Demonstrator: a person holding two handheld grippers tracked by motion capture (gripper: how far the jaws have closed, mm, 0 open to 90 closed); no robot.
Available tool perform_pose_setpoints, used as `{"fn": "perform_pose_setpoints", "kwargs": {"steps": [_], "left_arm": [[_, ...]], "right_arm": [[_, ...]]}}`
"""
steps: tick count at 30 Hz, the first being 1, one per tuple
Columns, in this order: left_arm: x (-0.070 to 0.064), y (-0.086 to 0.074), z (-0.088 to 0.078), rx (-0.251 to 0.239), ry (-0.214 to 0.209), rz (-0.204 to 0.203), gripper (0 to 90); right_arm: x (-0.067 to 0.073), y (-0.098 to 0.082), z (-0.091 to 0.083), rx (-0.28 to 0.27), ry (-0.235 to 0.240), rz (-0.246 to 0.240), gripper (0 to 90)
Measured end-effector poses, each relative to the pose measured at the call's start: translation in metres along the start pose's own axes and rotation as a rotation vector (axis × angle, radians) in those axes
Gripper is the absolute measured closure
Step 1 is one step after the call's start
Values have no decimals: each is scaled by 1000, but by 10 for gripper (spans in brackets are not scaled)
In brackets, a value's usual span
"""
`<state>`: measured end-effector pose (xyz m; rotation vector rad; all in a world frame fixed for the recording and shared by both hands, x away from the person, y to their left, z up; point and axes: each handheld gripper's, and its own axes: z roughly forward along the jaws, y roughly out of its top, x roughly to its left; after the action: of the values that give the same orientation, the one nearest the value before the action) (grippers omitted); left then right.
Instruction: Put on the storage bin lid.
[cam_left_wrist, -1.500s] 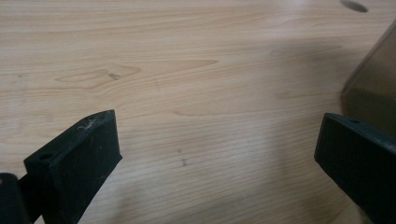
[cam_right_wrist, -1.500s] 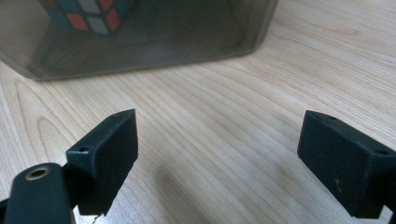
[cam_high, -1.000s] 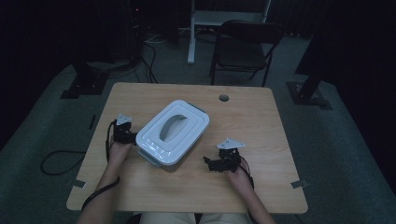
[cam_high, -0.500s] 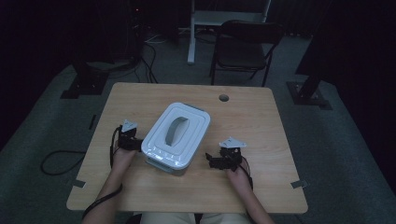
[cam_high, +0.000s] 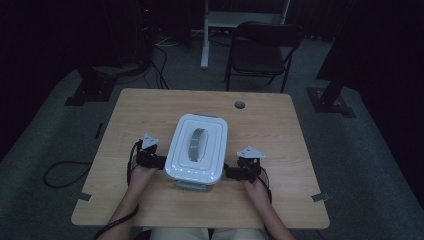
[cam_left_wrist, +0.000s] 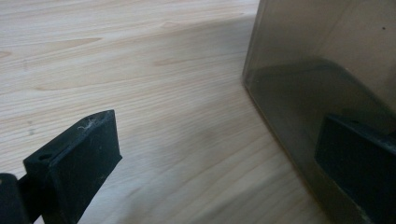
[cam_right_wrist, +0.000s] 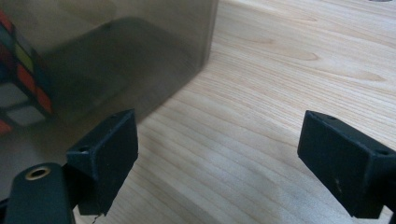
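Observation:
A white-lidded storage box (cam_high: 197, 147) with a grey handle stands on the wooden table (cam_high: 280, 130), its long side running away from me. My left gripper (cam_high: 159, 162) is at the box's near-left corner and my right gripper (cam_high: 230, 173) at its near-right corner. In the left gripper view the left gripper (cam_left_wrist: 224, 144) is open, its right jaw close against the smoky box wall (cam_left_wrist: 327, 70). In the right gripper view the right gripper (cam_right_wrist: 224, 140) is open beside the box wall (cam_right_wrist: 116, 46). A colourful puzzle cube (cam_right_wrist: 21, 79) shows through that wall.
A round cable hole (cam_high: 240, 105) sits near the table's far edge. A dark folding chair (cam_high: 260, 50) stands beyond the table. Cables (cam_high: 60, 172) lie on the floor at the left, and stand bases (cam_high: 330, 100) flank the table.
The box has turned from a diagonal to nearly straight and slid toward the near edge. Both grippers moved nearer with it, the left one most.

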<state>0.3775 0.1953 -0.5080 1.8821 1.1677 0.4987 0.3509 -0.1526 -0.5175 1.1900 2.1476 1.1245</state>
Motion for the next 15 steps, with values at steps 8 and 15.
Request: {"fn": "perform_pose_setpoints", "kwargs": {"steps": [8,15], "left_arm": [[-21,1,3,19,-53,18,9],[-34,7,9,25,-63,42,10]], "right_arm": [[-13,-1,-8,-7,-18,4,135],[-28,-5,-15,-1,1,9,145]]}}
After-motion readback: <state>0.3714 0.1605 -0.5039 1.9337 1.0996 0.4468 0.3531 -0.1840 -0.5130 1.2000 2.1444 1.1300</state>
